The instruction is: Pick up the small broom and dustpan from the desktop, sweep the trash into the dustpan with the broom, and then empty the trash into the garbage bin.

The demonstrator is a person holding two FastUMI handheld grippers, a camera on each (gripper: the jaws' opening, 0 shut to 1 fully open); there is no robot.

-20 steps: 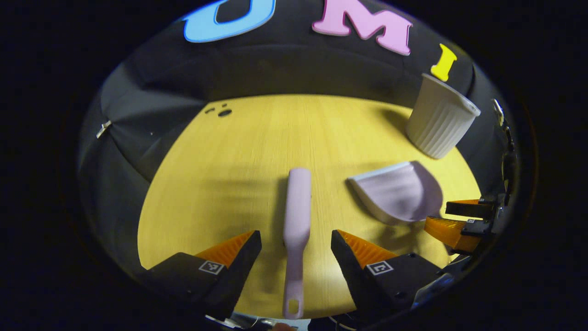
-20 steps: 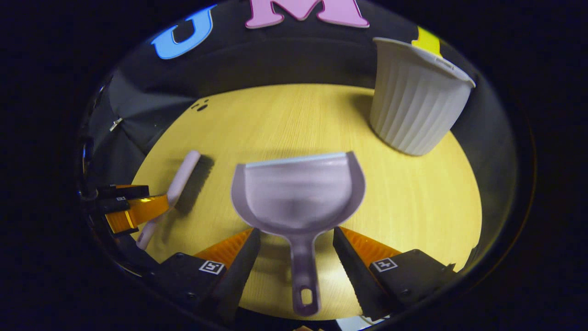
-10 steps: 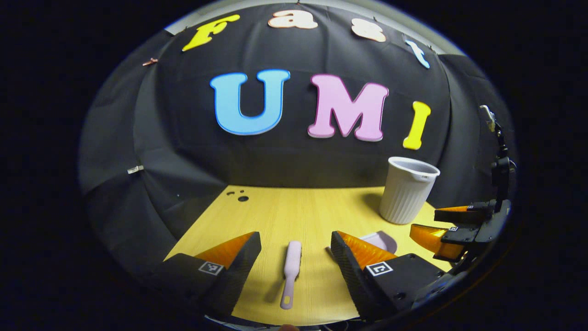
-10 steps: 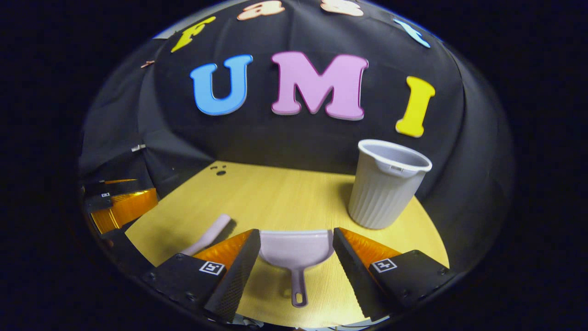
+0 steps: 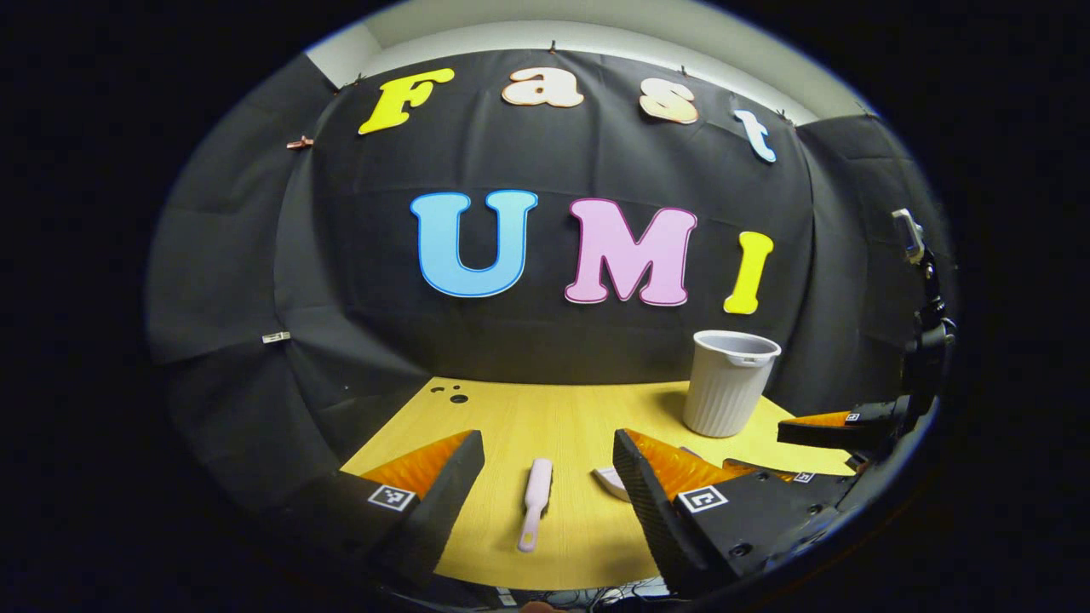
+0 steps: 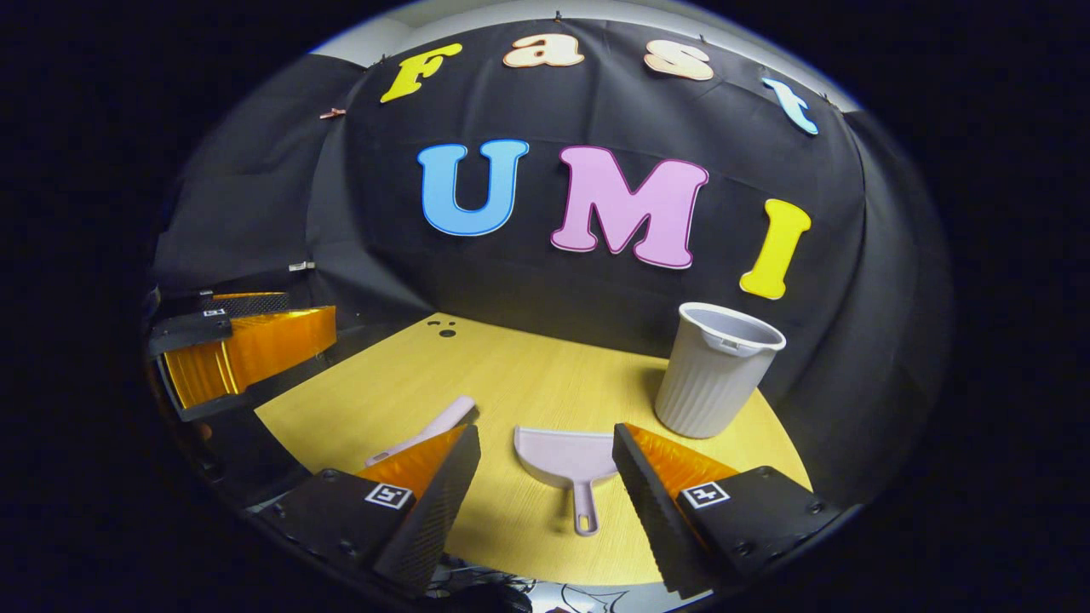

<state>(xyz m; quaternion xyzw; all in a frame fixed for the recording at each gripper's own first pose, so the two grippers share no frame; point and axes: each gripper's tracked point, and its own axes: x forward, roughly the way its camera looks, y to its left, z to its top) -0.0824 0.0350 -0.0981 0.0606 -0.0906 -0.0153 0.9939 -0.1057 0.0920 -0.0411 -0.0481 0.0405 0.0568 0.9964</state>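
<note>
Both tools lie flat on the desk (image 6: 511, 375). The small broom (image 5: 536, 489) rests handle toward the viewer, framed between the wide-open jaws of the left gripper (image 5: 549, 460), which hangs above it and holds nothing. The dustpan (image 6: 569, 460) lies likewise, handle toward the viewer, below the right gripper (image 6: 545, 455), whose jaws are also spread wide and empty. The garbage bin (image 6: 714, 370) stands upright at the far right of the desk, apart from the dustpan. No trash can be made out on the desk. This layout fits either tools awaiting pickup or tools laid back down. Risk: both handles are thin and low, so jaws closing off-centre could skid them sideways.
</note>
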